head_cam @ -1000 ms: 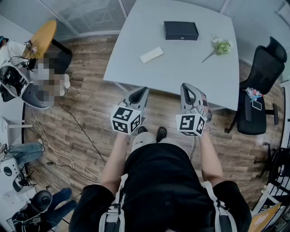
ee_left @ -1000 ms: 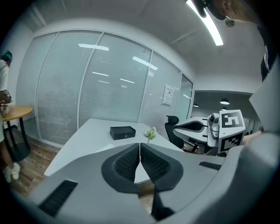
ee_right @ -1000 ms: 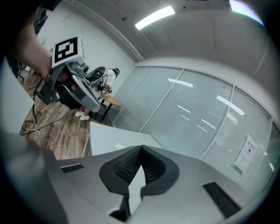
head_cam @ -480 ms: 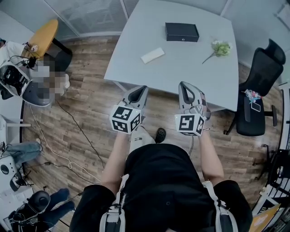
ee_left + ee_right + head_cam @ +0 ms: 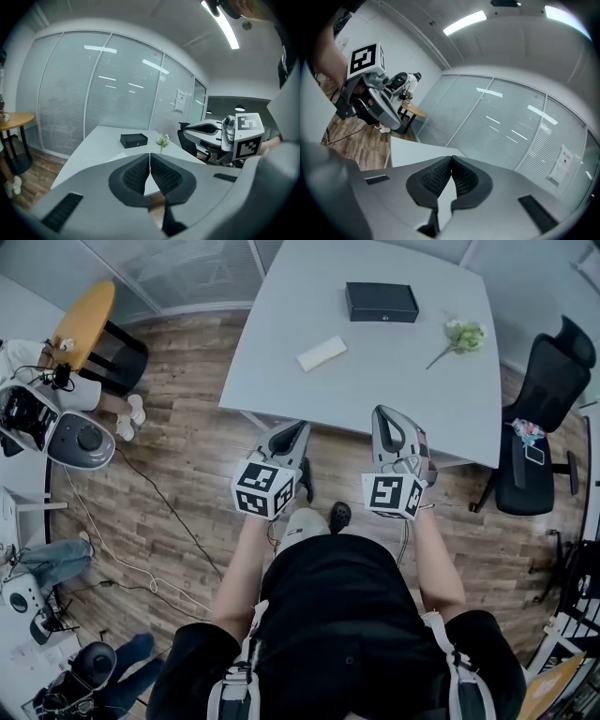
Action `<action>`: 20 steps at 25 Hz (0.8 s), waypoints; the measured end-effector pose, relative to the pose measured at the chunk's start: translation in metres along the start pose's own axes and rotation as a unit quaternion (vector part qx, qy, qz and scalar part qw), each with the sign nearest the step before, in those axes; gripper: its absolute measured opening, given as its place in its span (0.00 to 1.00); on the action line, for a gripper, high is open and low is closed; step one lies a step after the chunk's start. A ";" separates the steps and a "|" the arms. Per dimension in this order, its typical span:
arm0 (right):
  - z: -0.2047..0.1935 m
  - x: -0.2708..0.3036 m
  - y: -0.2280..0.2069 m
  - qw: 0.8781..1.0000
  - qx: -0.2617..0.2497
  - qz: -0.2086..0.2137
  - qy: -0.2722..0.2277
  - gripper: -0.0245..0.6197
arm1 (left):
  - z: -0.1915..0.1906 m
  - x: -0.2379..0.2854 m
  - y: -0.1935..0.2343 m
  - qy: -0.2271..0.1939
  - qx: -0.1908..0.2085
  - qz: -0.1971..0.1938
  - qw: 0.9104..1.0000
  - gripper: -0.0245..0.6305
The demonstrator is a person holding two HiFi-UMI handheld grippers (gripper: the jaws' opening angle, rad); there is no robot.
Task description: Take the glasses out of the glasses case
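Note:
The black glasses case [image 5: 382, 302] lies closed at the far side of the white table [image 5: 375, 381]; the left gripper view also shows the case [image 5: 133, 139]. My left gripper [image 5: 299, 426] and right gripper [image 5: 385, 412] hover side by side above the wooden floor, just short of the table's near edge and well away from the case. Both are shut with nothing between the pads. In the left gripper view the jaws [image 5: 150, 155] meet in a thin line. In the right gripper view the jaws [image 5: 451, 159] are likewise together.
A white flat object [image 5: 322, 353] and a green flower sprig [image 5: 459, 336] lie on the table. A black office chair [image 5: 539, 427] stands at the table's right. A round wooden side table [image 5: 86, 319], equipment and cables sit on the floor to the left.
Both grippers have drifted a little toward the table, which sits slightly nearer in view. The jaws stayed shut. The person at the left edge is gone from view.

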State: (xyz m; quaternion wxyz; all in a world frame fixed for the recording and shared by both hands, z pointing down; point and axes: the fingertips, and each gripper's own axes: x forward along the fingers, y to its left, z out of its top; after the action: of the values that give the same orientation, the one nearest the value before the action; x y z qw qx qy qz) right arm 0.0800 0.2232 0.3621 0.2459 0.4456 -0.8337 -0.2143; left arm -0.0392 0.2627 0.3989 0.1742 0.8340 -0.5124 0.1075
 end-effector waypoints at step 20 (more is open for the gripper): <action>0.013 0.163 -0.040 0.994 0.038 -0.064 0.085 0.07 | 0.068 0.126 0.142 0.036 0.036 -0.096 0.994 0.07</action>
State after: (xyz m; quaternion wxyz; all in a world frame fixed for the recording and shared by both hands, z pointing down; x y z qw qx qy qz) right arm 0.0197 0.0658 0.3646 0.2846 0.5236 -0.7872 -0.1587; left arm -0.1088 0.0740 0.4070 0.1718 0.8804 -0.4195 0.1390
